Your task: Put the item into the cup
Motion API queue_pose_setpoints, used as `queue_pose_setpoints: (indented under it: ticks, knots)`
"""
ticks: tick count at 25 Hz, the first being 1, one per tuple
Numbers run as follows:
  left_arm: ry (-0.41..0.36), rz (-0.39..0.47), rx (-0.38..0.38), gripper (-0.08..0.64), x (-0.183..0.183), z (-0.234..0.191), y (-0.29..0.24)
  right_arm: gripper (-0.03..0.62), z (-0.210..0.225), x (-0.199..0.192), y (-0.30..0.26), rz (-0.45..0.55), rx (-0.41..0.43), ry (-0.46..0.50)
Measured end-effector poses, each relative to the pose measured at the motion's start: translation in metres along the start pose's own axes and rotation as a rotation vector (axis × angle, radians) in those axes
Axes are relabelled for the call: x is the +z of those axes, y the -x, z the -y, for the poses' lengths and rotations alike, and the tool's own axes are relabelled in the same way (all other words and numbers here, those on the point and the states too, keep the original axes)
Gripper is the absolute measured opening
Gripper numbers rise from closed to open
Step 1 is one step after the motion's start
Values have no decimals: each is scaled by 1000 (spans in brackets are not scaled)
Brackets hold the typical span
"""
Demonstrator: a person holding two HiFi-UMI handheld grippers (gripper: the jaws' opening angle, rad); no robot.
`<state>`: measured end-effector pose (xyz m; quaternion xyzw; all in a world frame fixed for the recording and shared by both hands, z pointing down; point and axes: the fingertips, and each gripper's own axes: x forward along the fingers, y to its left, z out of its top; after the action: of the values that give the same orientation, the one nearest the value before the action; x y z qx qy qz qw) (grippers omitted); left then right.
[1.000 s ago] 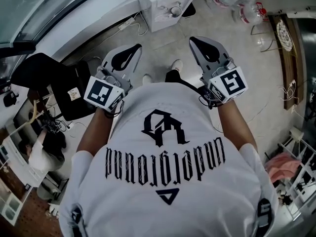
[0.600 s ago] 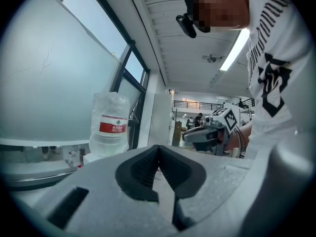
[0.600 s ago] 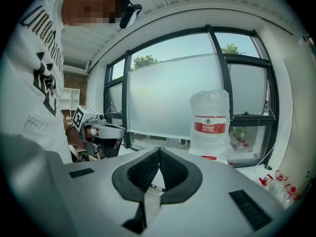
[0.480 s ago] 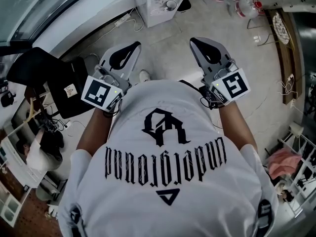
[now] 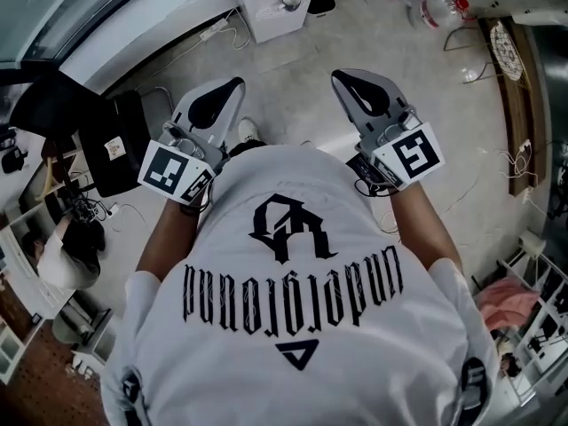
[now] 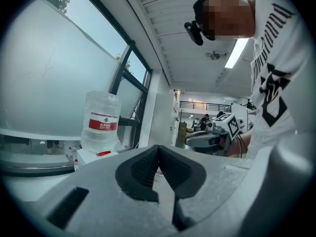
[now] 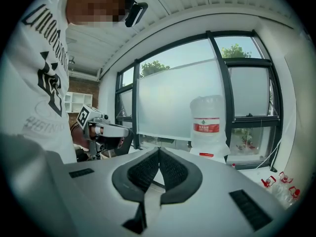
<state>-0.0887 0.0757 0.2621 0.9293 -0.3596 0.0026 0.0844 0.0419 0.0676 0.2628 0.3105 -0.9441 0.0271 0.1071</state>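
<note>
I hold my left tool (image 5: 220, 100) and my right tool (image 5: 364, 87) out in front of my white T-shirt with black lettering (image 5: 302, 300), both pointing forward over the pale tiled floor (image 5: 293, 96), well apart from each other. In the left gripper view the dark ribbed pads are pressed together with nothing between them, and the right gripper view shows the same on the other side, so both tools are empty. I see neither the item nor the cup in any view, and no tabletop lies under my tools. The only thing ahead is a large clear plastic water bottle with a red label (image 7: 208, 120) standing on a white cabinet (image 5: 271, 3) by the window. By my reckoning the task has not begun: I have yet to find the item, pick it up, carry it to the cup and release it inside.
</note>
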Motion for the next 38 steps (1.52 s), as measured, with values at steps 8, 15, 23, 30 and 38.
queue_pose_setpoints:
  ticks: [8,15,23,30,38]
  knots:
    - [-16,7,35,12,-3,83,-15,15,-2,-19,84,9,45,-6]
    - [-21,4,56,12,-13,134,-17,15,-17,-33,128,12,87,-24]
    - [-66,3,93,12,-11,155,-4,15,-32,-36,146,14,98,-55]
    - [-47,15,103,12,-14,155,7,15,-50,-35,143,18,121,-52]
    - [-44,22,93,12,-12,152,9,15,-62,-24,136,33,142,-24]
